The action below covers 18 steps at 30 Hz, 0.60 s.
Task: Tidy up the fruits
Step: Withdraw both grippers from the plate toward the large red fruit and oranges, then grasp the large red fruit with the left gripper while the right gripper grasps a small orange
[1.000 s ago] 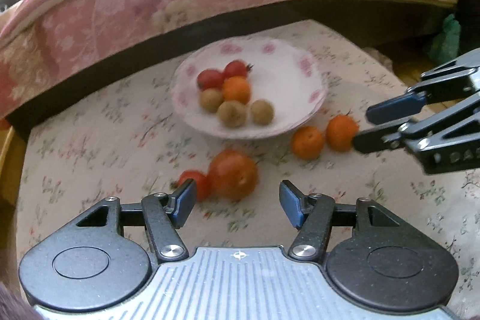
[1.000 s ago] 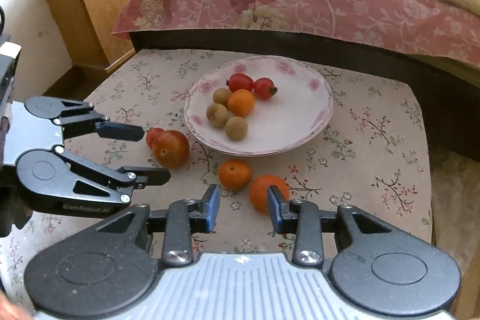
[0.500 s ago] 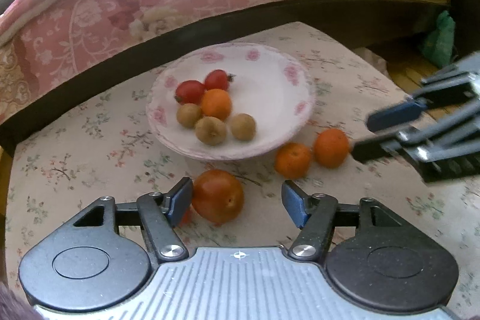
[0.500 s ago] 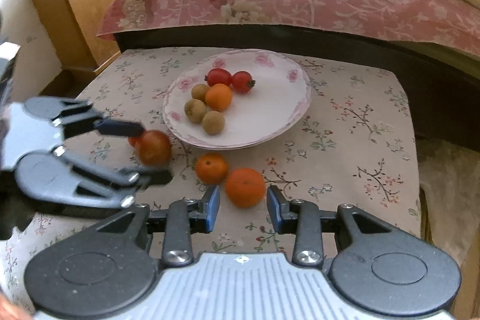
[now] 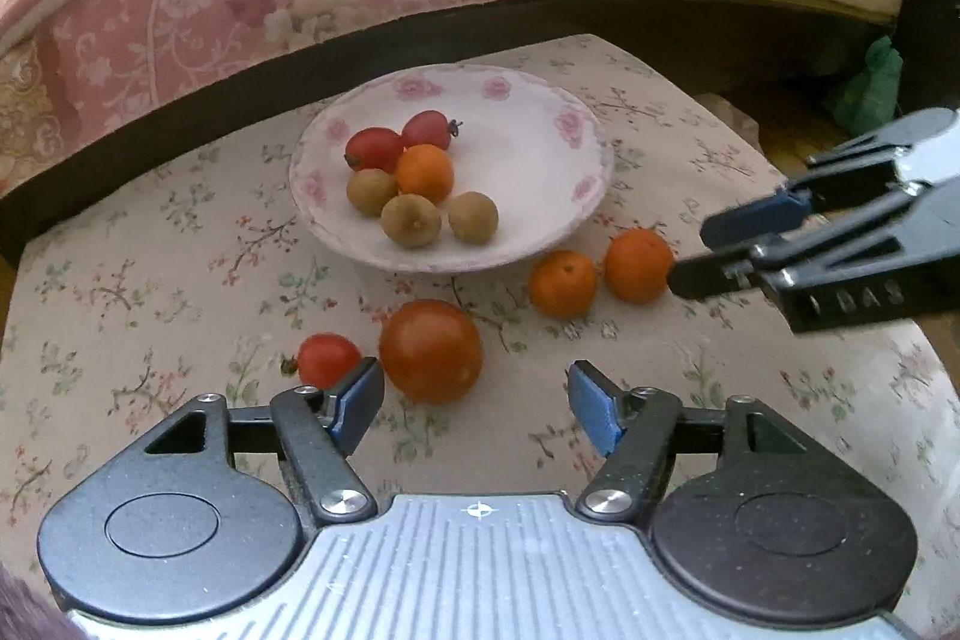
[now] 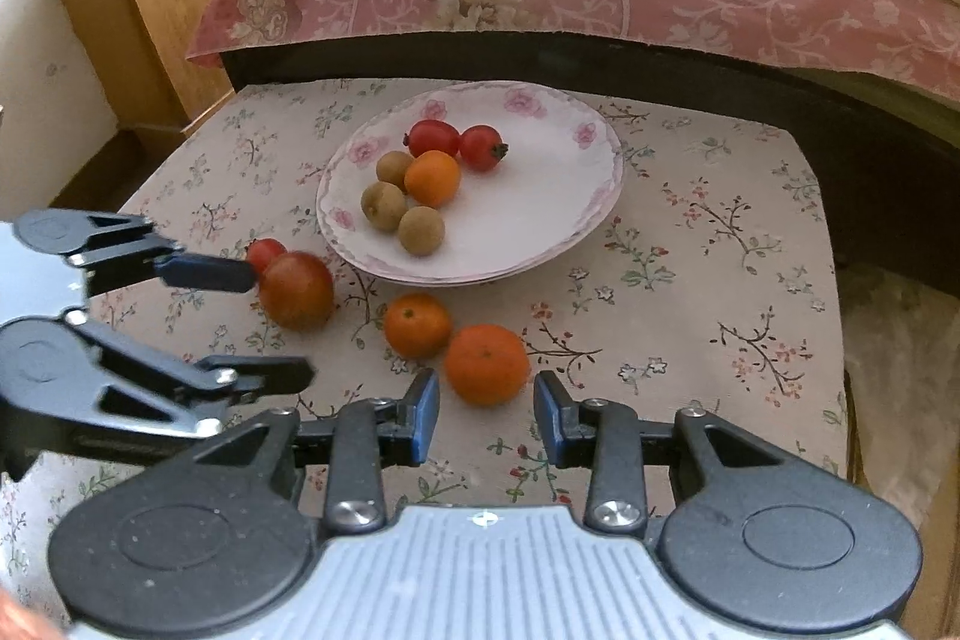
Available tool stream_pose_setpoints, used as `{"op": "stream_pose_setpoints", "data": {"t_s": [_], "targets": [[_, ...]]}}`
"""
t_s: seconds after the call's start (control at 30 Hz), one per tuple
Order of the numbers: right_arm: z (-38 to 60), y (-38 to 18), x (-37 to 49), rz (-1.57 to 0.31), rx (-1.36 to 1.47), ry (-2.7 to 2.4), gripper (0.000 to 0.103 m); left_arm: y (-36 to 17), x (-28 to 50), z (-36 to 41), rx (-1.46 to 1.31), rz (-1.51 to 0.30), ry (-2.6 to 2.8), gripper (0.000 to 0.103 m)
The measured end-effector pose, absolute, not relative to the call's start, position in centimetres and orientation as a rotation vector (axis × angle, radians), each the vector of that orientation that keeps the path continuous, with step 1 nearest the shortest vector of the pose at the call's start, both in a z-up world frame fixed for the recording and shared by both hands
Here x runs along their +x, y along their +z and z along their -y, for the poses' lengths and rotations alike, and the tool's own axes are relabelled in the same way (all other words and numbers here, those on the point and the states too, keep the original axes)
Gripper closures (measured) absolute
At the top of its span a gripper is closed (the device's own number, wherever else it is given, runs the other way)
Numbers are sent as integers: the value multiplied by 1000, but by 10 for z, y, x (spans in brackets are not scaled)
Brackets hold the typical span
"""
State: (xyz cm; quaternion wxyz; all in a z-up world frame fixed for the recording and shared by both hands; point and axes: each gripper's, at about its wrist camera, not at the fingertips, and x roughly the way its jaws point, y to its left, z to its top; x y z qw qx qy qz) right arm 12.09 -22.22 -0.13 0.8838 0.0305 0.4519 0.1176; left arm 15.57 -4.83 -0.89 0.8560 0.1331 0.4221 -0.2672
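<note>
Left gripper [image 5: 474, 403] and right gripper [image 6: 486, 415], jaws open and empty, face a tomato [image 5: 431, 351] and an orange [image 6: 486, 364] at the plate's [image 6: 591, 220] six o'clock

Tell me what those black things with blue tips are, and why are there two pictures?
Those are two claws, and a person holds one in each hand. Each claw has a little camera looking forward along its fingers, so you get one picture from each.

In the left picture, the left claw is open near a big tomato and a small red tomato. In the right picture, the right claw is open right in front of an orange, with a smaller orange beside it. Neither claw holds anything yet.

All of this lies on a flowery tablecloth. The plate already has two red fruits, one orange and three brownish ones on it.
</note>
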Motion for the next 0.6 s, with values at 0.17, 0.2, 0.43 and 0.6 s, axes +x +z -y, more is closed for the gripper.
{"op": "stream_pose_setpoints", "data": {"t_s": [0.17, 0.2, 0.43, 0.6], "targets": [[224, -2, 122, -940, 70, 246, 67, -15, 167, 56, 282, -861, -530, 24], [225, -3, 122, -942, 73, 244, 67, -15, 169, 55, 276, -860, -522, 24], [230, -6, 124, -953, 86, 232, 67, -19, 174, 59, 302, -837, -493, 30], [228, -5, 125, -948, 83, 236, 67, -18, 176, 58, 340, -824, -453, 50]]}}
